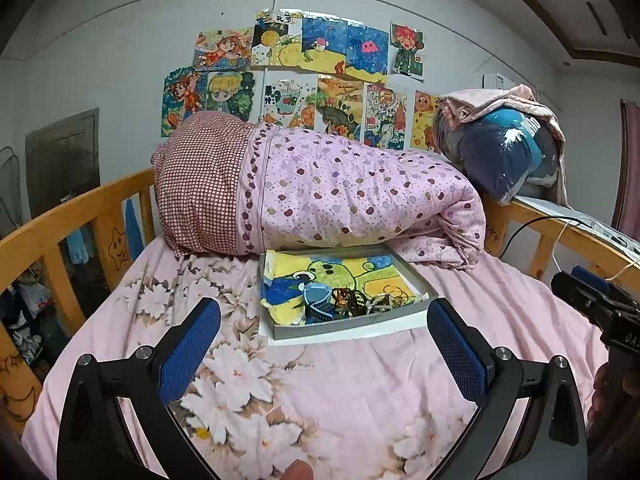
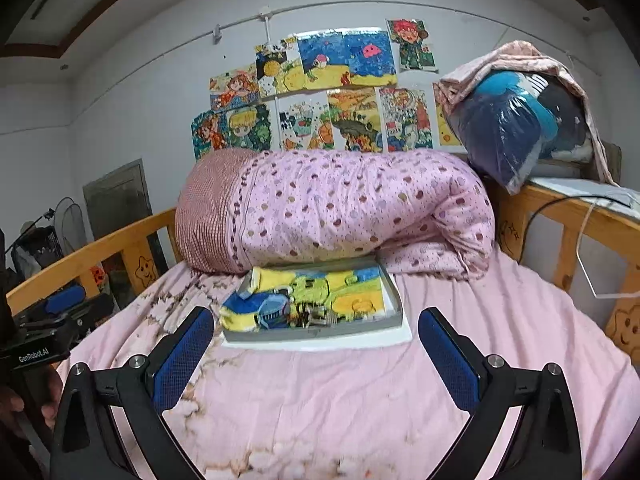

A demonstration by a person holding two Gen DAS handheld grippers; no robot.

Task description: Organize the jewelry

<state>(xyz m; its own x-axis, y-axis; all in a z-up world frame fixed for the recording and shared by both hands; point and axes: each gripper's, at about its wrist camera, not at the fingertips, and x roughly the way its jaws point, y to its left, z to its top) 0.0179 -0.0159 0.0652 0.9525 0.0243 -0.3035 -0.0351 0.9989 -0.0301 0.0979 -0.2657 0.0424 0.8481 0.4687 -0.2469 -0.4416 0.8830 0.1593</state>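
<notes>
The bed [image 1: 360,400] serves as the work surface, with a rolled quilt [image 1: 320,192] pushed to its far end, presumably to leave room. A shallow grey tray [image 1: 344,326] is set before it on a white board, lined with a drawing. The jewelry [image 1: 360,300] is heaped at its near edge, within reach. Both the left gripper [image 1: 324,344] and right gripper [image 2: 316,348] are held short of it, their 2 fingers spread apart, nothing grasped.

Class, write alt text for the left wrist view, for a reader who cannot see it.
A shallow grey tray holding tangled jewelry on a colourful drawing sits on a pink floral bedsheet, ahead of the open left gripper. A rolled quilt lies behind it.
</notes>
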